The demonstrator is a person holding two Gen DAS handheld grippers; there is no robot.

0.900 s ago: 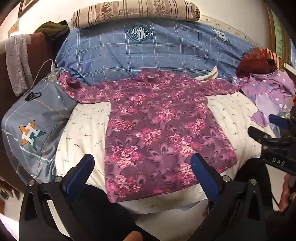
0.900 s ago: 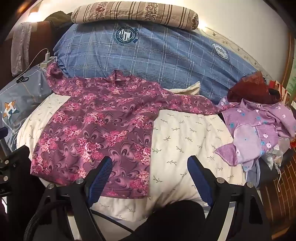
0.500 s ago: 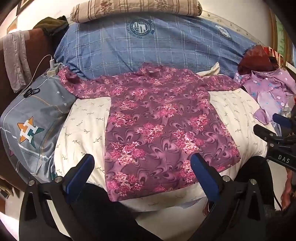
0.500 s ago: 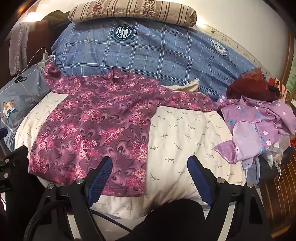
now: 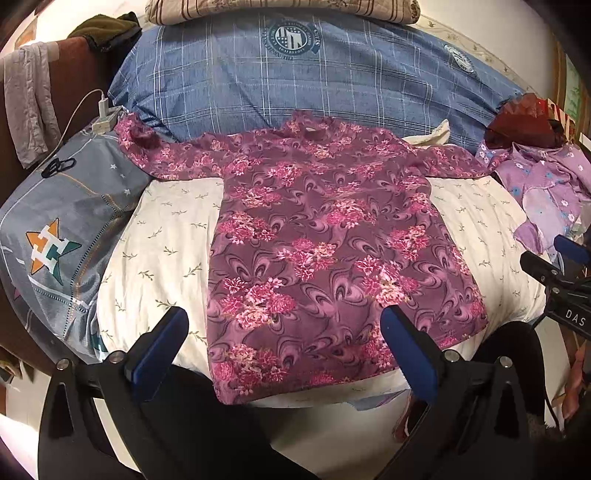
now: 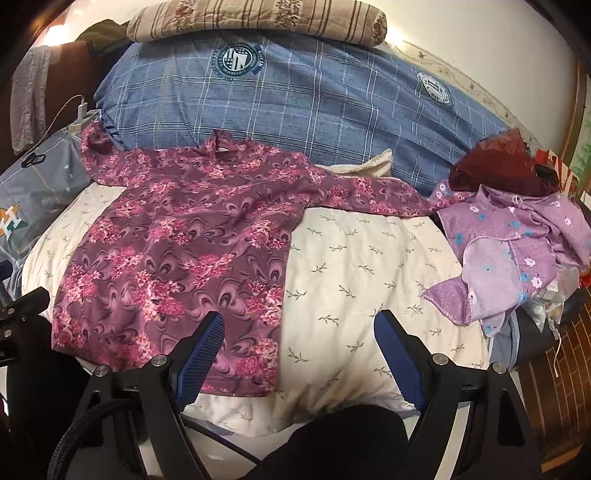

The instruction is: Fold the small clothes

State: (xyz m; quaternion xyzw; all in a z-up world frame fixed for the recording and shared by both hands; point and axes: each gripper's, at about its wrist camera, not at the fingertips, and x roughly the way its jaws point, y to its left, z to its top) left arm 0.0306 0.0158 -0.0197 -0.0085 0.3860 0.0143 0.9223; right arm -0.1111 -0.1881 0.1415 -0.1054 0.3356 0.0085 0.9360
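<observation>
A purple long-sleeved shirt with pink flowers (image 5: pixel 325 243) (image 6: pixel 177 243) lies flat on a cream quilt (image 5: pixel 162 251) (image 6: pixel 362 266), both sleeves spread out sideways and the collar toward the pillows. My left gripper (image 5: pixel 284 328) hovers above the shirt's hem with its blue fingers wide open and nothing between them. My right gripper (image 6: pixel 299 332) hangs over the shirt's lower right corner and the bare quilt, open and empty. The right gripper's black body (image 5: pixel 561 288) shows at the right edge of the left wrist view.
A crumpled lilac flowered garment (image 6: pixel 517 247) and a dark red cloth (image 6: pixel 498 162) lie at the right edge of the bed. A big blue checked pillow (image 5: pixel 314 74) and a striped bolster (image 6: pixel 258 18) fill the back. A grey pillow (image 5: pixel 62 229) with a charger (image 5: pixel 103 118) lies left.
Both grippers have moved slightly closer over the bed, so the shirt sits higher and larger in view. Both stay open; the shirt has not moved.
</observation>
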